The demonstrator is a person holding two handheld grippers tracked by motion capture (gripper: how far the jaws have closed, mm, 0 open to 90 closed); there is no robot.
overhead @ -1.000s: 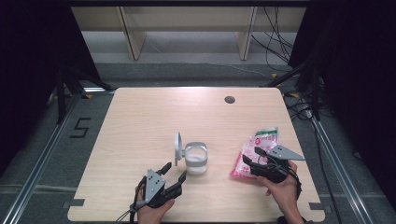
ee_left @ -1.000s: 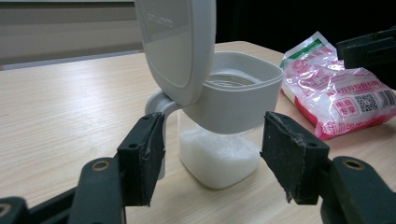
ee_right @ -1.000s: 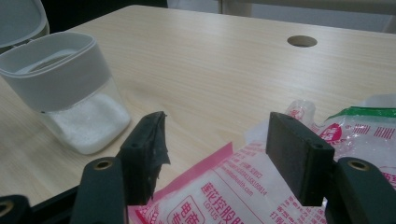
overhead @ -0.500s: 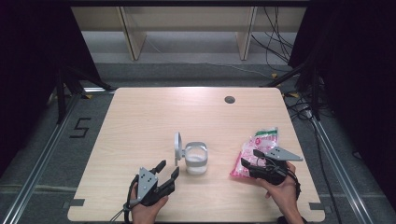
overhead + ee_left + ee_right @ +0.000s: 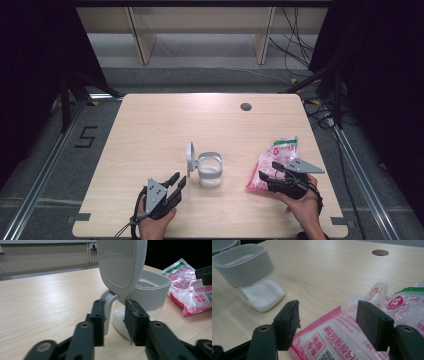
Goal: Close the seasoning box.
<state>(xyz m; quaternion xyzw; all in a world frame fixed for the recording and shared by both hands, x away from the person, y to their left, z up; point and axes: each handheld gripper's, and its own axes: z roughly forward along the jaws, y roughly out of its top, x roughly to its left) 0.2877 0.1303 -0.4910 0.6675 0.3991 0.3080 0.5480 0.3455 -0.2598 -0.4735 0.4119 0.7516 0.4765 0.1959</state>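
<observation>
A clear container (image 5: 210, 171) with white powder stands mid-table, its grey lid (image 5: 190, 159) flipped upright on the left. My left gripper (image 5: 178, 180) is just short of it on the near left. In the left gripper view its jaws (image 5: 114, 310) have just been closing to a narrow gap; nothing is between them, and the lid (image 5: 121, 262) and container (image 5: 150, 290) are beyond the tips. My right gripper (image 5: 267, 170) rests over the near end of a pink-and-white bag (image 5: 280, 159). Its jaws (image 5: 329, 312) stand wide, one on each side of the bag's corner (image 5: 342, 340), without visibly pressing.
The wooden table (image 5: 150, 130) has a round cable hole (image 5: 245, 106) at the back right. The container (image 5: 249, 272) stands a short way left of the bag. Dark floor, rails and cables surround the table, with shelving behind.
The left gripper's jaws have narrowed from a wide spread, and the hand has shifted slightly left. The right gripper and the bag have kept still.
</observation>
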